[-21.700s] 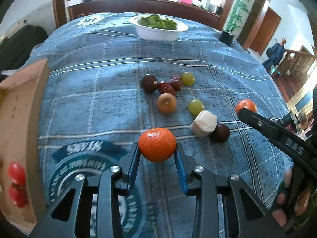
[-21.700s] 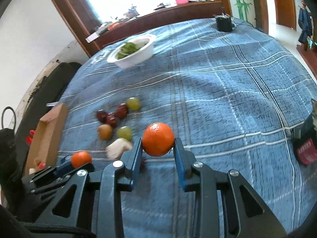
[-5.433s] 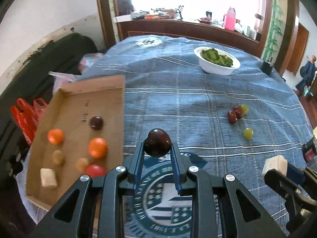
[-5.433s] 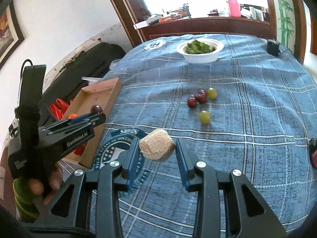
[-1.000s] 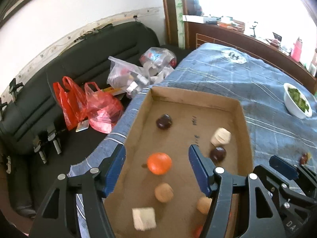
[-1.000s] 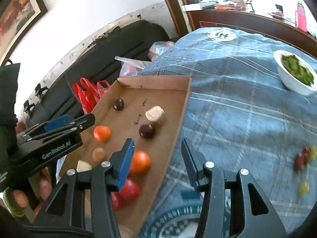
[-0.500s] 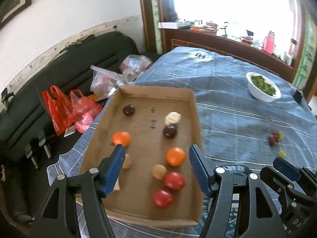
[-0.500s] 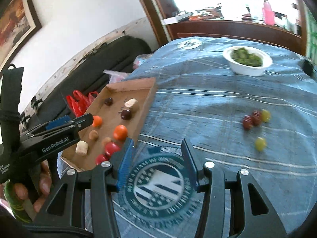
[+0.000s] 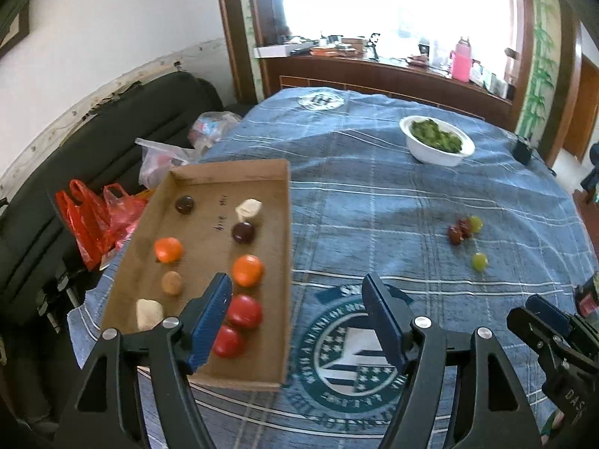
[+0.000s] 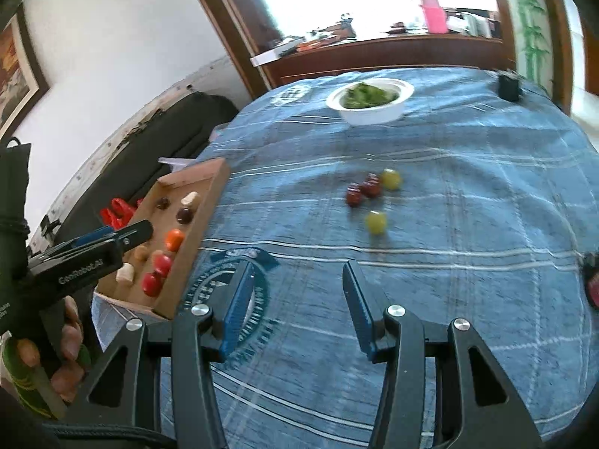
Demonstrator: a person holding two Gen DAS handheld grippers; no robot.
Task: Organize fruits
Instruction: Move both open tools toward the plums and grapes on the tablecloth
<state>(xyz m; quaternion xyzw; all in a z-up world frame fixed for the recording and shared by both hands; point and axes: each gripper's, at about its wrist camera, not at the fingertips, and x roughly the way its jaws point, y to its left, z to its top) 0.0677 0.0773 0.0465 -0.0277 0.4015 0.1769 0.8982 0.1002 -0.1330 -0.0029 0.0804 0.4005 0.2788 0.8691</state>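
A cardboard tray (image 9: 284,202) lies at the table's left edge and holds several fruits: oranges (image 9: 247,270), red tomatoes (image 9: 244,312), dark plums (image 9: 243,232) and pale chunks (image 9: 248,207). On the blue cloth to the right lie two dark red fruits (image 9: 459,231) and two green grapes (image 9: 479,260). My left gripper (image 9: 295,299) hovers open and empty over the tray's near right corner. My right gripper (image 10: 297,288) is open and empty above the cloth, short of the green grape (image 10: 375,221) and red fruits (image 10: 362,191). The cardboard tray (image 10: 209,202) is at its left.
A white bowl of greens (image 9: 436,146) stands at the far side of the table. A black sofa with red plastic bags (image 9: 93,217) is left of the table. A small dark pot (image 10: 508,86) sits at the far right edge. A hand (image 10: 56,351) holds the left gripper.
Both grippers have swung right and back from the tray toward the loose fruits on the cloth. Both stay open and empty.
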